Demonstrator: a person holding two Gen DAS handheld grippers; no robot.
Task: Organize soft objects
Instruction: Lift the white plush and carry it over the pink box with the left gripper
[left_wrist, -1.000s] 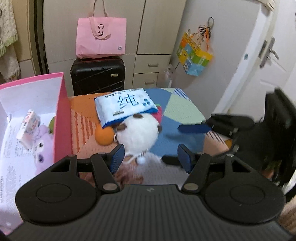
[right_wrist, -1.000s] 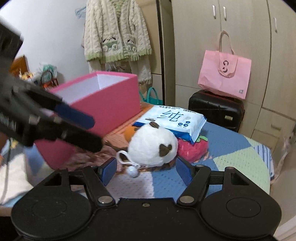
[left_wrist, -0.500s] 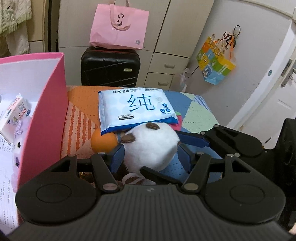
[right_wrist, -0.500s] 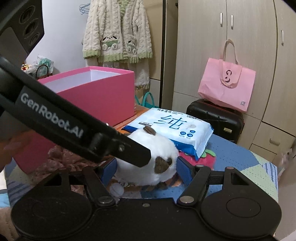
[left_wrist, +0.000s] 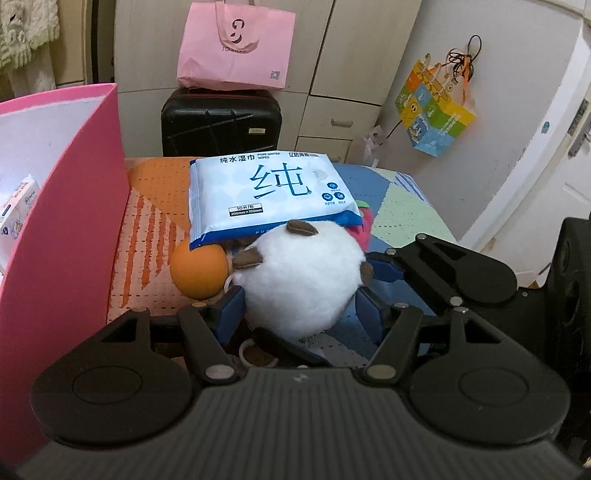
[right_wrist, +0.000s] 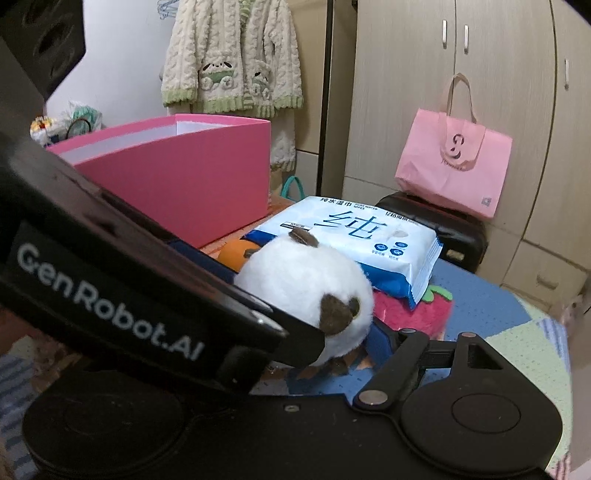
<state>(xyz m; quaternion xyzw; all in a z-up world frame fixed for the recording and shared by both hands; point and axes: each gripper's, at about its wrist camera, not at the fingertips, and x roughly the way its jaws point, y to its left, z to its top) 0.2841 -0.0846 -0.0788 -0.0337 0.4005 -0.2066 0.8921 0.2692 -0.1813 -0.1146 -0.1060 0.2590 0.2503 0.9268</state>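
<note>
Most of the sorting looks undone from where I stand: the pink box (left_wrist: 74, 229) holds only a small tissue packet (left_wrist: 16, 206) that I can make out, while a heap of soft things waits on the patchwork mat (left_wrist: 402, 210) beside it. The round white plush toy (left_wrist: 299, 280) sits at the front of that heap, and both tools crowd it. The left gripper (left_wrist: 297, 308) has its blue pads spread on either side of the plush, hugging its flanks without visibly squeezing it. The right gripper (left_wrist: 369, 273) comes in from the other side; its fingers look parted around the same toy, though the left tool hides one of them in its own view. Behind the plush, a pack of wet wipes (left_wrist: 269, 192) lies across an orange ball (left_wrist: 199, 269) and a red strawberry plush (right_wrist: 413, 314), its near edge overhanging the white toy. I judge that lifting the plush could drag the wipes. A black suitcase (left_wrist: 221, 125) with a pink tote bag (left_wrist: 236, 48) stands beyond.
</note>
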